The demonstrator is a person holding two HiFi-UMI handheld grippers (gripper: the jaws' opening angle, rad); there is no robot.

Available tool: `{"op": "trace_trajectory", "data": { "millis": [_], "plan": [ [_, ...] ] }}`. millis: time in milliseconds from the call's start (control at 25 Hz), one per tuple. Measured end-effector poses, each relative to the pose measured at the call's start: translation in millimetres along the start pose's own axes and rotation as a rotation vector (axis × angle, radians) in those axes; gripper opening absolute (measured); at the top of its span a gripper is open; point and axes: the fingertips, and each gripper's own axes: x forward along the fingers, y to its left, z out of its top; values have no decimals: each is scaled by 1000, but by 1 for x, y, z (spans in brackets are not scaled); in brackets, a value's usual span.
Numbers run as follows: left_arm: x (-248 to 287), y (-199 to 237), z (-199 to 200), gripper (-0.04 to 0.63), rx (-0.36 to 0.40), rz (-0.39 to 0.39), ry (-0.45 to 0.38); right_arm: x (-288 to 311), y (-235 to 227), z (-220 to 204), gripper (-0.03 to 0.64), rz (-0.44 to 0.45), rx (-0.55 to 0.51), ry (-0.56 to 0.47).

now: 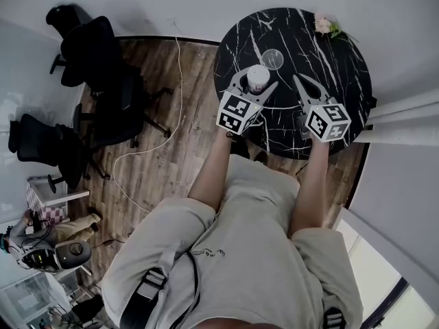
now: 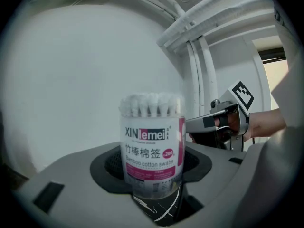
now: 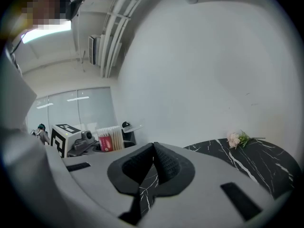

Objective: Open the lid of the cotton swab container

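Note:
The cotton swab container (image 1: 258, 78) is a clear tub with a pink and white label, standing on the round black marble table (image 1: 343, 60). My left gripper (image 1: 258, 81) has a jaw on each side of it. In the left gripper view the container (image 2: 152, 141) fills the gap between the pads (image 2: 111, 163), and its top shows bare white swab tips. A clear round lid (image 1: 272, 59) lies flat on the table just beyond the tub. To the right, my right gripper (image 1: 300, 80) is shut and empty, low over the table; its pads (image 3: 166, 158) meet.
A small pink flower (image 1: 326, 25) lies at the table's far edge. Black office chairs (image 1: 103, 81) stand on the wooden floor to the left, with a white cable (image 1: 180, 94) running across it. A white wall rises behind the table.

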Motion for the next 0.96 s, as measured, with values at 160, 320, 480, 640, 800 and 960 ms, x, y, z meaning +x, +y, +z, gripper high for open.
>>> {"op": "trace_trajectory", "data": {
  "millis": [160,320,480,640,800,960],
  "plan": [
    [1,-4,-4,252,6,-16,12,0,2,-3,34,16,-13,5],
    [-1,-3,-5,252,4,-18,15,2,4,-2,34,15,-18,7],
    [-2,-5,-5,252,9,-31,19,3,6,-5,34,25,-16,10],
    [-3,-4,-3,252,17,-31,17,6,11,-4,34,41,-23,13],
    [-3,-3,-3,252,18,-30,15,6,11,-4,34,43,-26,9],
    [-2,0,-8,252,1,-26,23,7,10,-3,34,42,-22,7]
  ]
}}
